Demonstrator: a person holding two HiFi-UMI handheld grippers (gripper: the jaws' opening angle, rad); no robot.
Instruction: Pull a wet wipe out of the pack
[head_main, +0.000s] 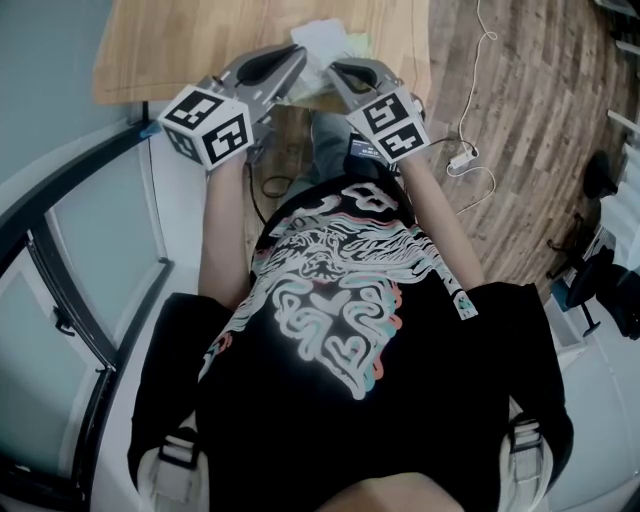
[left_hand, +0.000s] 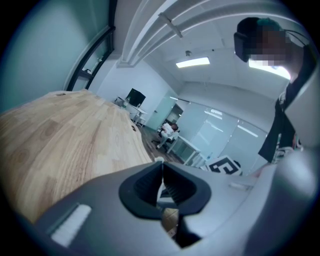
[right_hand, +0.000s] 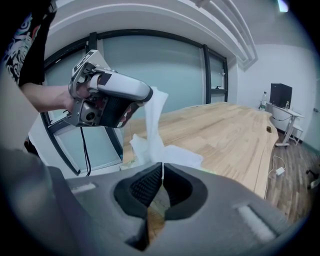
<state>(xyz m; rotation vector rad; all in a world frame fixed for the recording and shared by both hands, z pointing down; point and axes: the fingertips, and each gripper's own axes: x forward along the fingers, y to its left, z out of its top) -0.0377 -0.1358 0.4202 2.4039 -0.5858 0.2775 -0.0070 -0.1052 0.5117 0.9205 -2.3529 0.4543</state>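
wet wipe in left gripper

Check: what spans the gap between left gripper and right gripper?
A white wet wipe runs from the left gripper down into the shut right gripper; the right gripper view shows it.

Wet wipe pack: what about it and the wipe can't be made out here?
- Pack: head view, mostly covered by the right claw; print and opening unreadable.
- Wet wipe: right gripper view, lower end hidden behind that claw's body, so whether it has left the pack is unclear.
- Left gripper view: the wipe is only a white sliver at the left claw.
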